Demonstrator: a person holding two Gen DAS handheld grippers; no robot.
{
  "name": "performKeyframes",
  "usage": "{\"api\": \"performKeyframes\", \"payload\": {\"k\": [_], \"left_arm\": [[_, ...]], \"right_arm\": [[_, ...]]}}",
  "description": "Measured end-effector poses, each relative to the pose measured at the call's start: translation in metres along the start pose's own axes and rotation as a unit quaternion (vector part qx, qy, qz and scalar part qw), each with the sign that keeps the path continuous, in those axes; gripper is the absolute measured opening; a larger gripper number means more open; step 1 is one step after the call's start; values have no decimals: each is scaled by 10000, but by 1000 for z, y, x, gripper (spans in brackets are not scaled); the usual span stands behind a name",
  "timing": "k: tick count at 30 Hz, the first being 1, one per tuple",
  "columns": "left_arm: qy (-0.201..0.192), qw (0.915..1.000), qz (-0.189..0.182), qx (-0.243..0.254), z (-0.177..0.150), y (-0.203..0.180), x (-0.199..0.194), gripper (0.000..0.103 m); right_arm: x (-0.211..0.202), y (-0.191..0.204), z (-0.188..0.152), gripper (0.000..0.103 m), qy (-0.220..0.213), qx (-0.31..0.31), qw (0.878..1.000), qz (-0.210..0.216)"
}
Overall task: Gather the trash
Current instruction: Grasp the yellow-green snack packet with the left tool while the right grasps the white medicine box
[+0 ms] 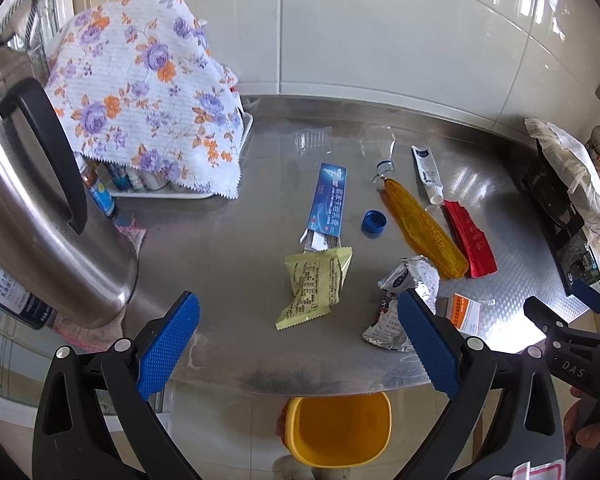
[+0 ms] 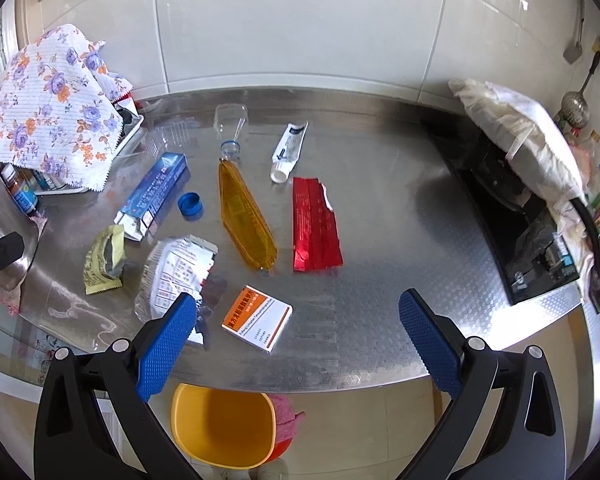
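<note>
Jaws of both grippers stand wide apart and empty. The left gripper (image 1: 298, 344) hovers over the near edge of the steel counter (image 1: 228, 248), with the yellow-green wrapper (image 1: 314, 284) lying flat just ahead between its two blue pads; the silver foil packet (image 1: 410, 296) lies crumpled beside its right pad. The right gripper (image 2: 298, 344) hangs over the near edge further right, above the small orange-and-white box (image 2: 257, 318).

Remaining litter, all resting on the counter: blue toothpaste carton (image 2: 152, 196) with one end torn open, blue bottle cap (image 2: 189, 203), amber plastic sleeve (image 2: 246, 218), red foil wrapper (image 2: 315, 226), white tube (image 2: 289, 151), and a clear bottle top (image 2: 230, 128) near the wall. The yellow bin (image 2: 222, 426) stands on the floor below the counter's near edge and looks empty; collection appears barely begun.

Suggested technique: take the nearest pieces first, since the bin is directly below. For the flat wrapper, lower one pad to the counter at a raised, creased edge and close there, as thin film offers little to grip from above. The box should be pinched across its narrow sides. Carry each piece clear of the edge before releasing, so it drops inside the rim. The cloth-covered rack (image 1: 140, 92) and steel kettle (image 1: 40, 208) at the left are best avoided.
</note>
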State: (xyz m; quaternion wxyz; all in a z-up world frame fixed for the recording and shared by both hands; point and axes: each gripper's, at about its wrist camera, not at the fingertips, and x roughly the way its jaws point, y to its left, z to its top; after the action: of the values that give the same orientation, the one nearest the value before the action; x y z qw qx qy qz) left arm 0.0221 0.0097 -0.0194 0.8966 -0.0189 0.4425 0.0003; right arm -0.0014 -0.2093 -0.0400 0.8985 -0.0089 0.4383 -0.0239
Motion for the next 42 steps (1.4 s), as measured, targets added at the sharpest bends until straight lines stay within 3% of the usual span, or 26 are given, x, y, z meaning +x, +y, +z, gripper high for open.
{"api": "performKeyframes", "payload": {"k": [11,19,27,29,32,35,36,39,42], "left_arm": [[505,9984,-118,243,-15,2,78,96],[839,9951,-190,490,-15,-10,132,84],[899,9938,-137,633,-12,-12,153,75],[854,9940,-126,675,-11,-12,154,74],[811,9942,-123,699,-8,-12,156,69],[753,9942,-146,755,-6,-14,157,58],[745,9942,-145,756,-6,-14,158,53],[716,9945,-143,745,-5,-11,157,43],[695,9948,-231,701,-4,-7,156,37]], "right_arm": [[58,-6,-23,100,415,219,9989,98],[94,2,-28,100,664,267,9972,213],[113,22,-27,93,758,253,9955,500],[117,28,-27,86,811,182,9955,450],[115,36,-30,83,726,23,9967,365],[111,40,-30,60,560,-39,9975,436],[109,41,-30,47,493,-67,9976,491],[107,41,-29,26,380,-60,9975,588],[103,39,-28,17,253,-7,9977,627]]}}
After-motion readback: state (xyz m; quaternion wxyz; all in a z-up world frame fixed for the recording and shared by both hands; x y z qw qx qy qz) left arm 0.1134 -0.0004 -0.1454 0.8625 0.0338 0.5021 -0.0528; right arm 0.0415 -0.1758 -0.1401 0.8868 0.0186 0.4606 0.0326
